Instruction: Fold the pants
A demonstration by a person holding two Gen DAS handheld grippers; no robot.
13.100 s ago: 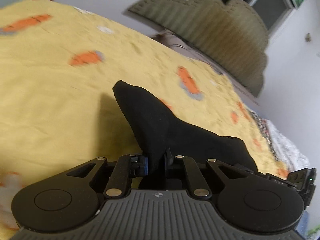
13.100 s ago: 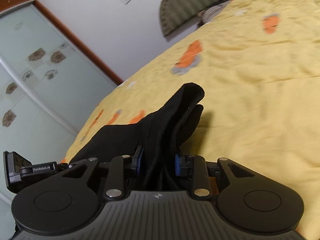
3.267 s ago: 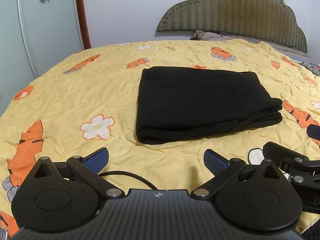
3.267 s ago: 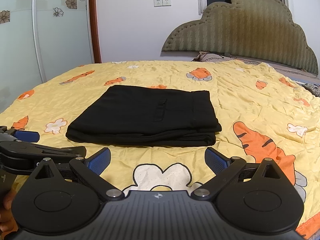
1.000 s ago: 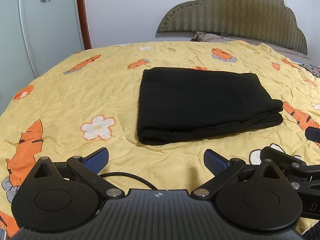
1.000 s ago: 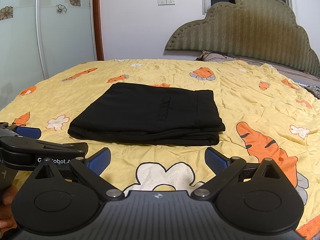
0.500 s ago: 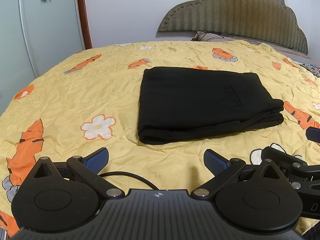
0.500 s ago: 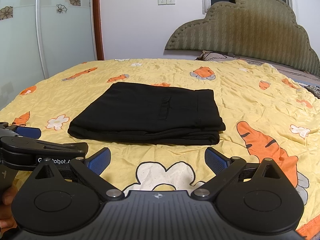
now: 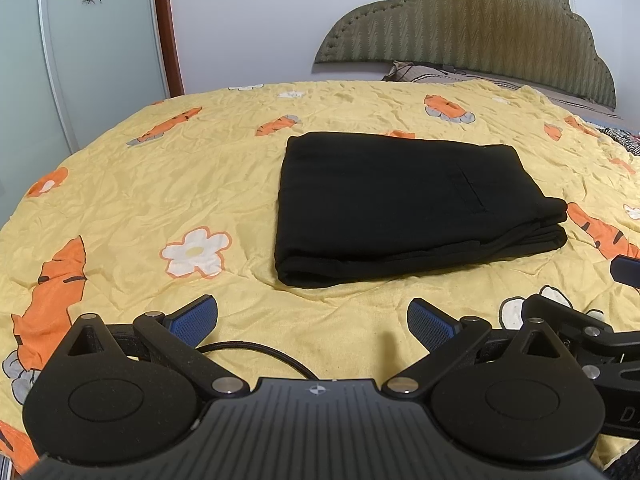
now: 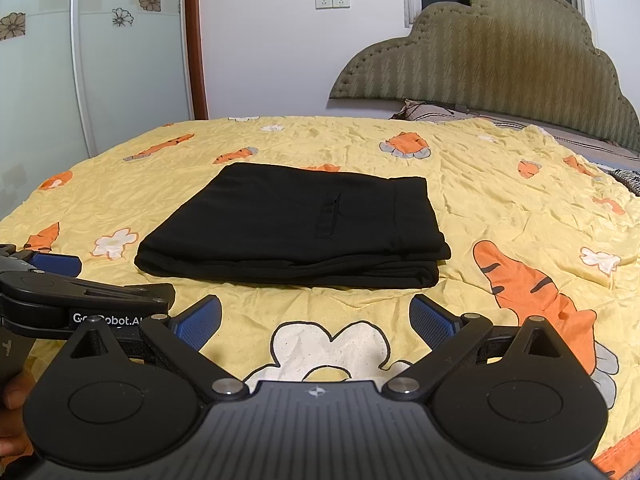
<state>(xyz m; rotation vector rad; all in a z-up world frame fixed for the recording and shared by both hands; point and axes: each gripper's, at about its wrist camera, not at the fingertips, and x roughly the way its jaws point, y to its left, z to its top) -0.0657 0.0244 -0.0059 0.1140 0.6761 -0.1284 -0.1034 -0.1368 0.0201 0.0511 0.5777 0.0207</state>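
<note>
Black pants [image 9: 404,204] lie folded into a flat rectangle on the yellow bedspread [image 9: 140,208]; they also show in the right wrist view [image 10: 296,228]. My left gripper [image 9: 312,320] is open and empty, held back from the near edge of the pants. My right gripper [image 10: 316,320] is open and empty, also short of the pants. The right gripper's body shows at the right edge of the left wrist view [image 9: 580,336]. The left gripper's body shows at the left of the right wrist view [image 10: 80,300].
A padded olive headboard [image 10: 500,52] and a pillow [image 9: 432,70] stand at the far end of the bed. A glass sliding door [image 10: 92,60] with flower decals is on the left. A black cable [image 9: 260,352] runs under my left gripper.
Both grippers held cloth 13 seconds ago; since then they have let go and pulled back. Over the last second almost nothing has moved.
</note>
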